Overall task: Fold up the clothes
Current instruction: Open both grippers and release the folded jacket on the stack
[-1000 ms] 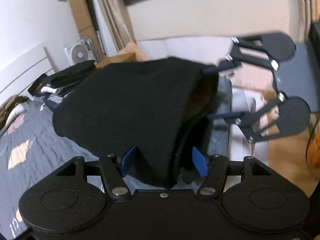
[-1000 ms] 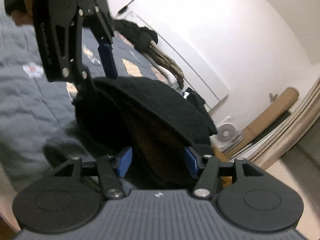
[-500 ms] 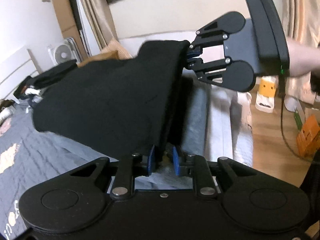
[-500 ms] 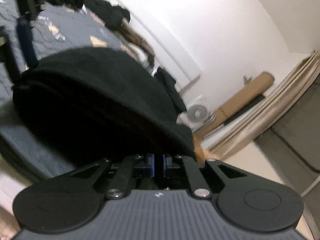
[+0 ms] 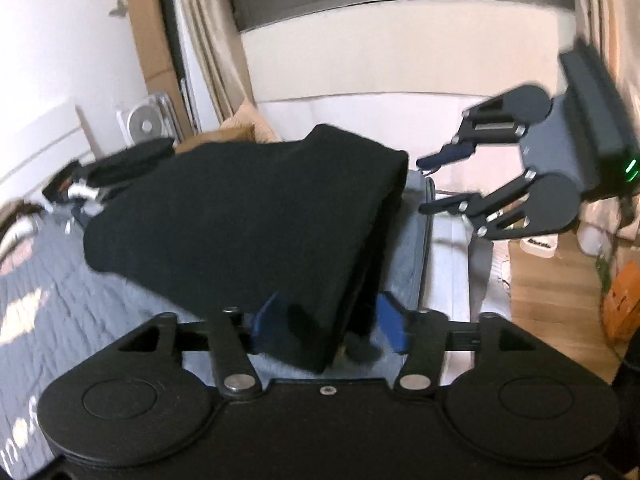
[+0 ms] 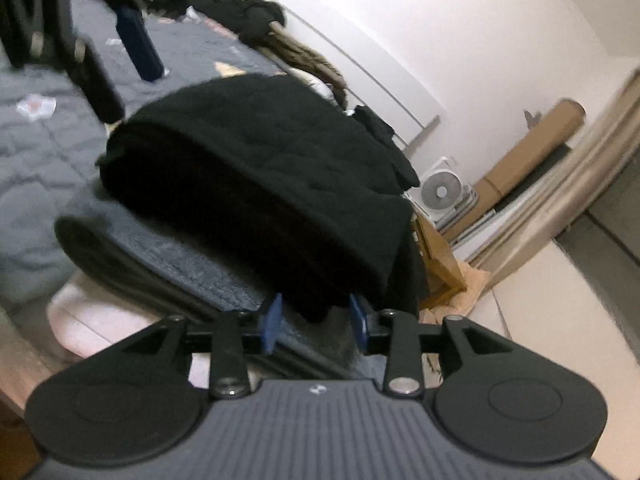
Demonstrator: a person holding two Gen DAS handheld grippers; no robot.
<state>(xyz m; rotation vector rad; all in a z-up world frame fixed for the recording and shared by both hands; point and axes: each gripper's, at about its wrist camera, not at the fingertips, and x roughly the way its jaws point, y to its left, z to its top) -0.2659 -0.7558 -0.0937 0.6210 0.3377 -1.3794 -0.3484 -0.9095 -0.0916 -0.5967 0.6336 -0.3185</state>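
The left wrist view looks out low over its own gripper [image 5: 328, 326], close above the bed [image 5: 52, 312], facing the far wall with the window and curtains [image 5: 208, 40]. The garment [image 5: 248, 216] fills the near middle; the floor lies to the right. The right wrist view is tilted and looks from the bed's edge across the bed [image 6: 36, 168] toward the white wall, very near the garment [image 6: 272, 184], over its own gripper [image 6: 316, 322]. Both share the garment, the bed, the fan [image 5: 142, 124] [image 6: 440, 190], and each shows the other gripper [image 5: 432, 184] [image 6: 120, 76].
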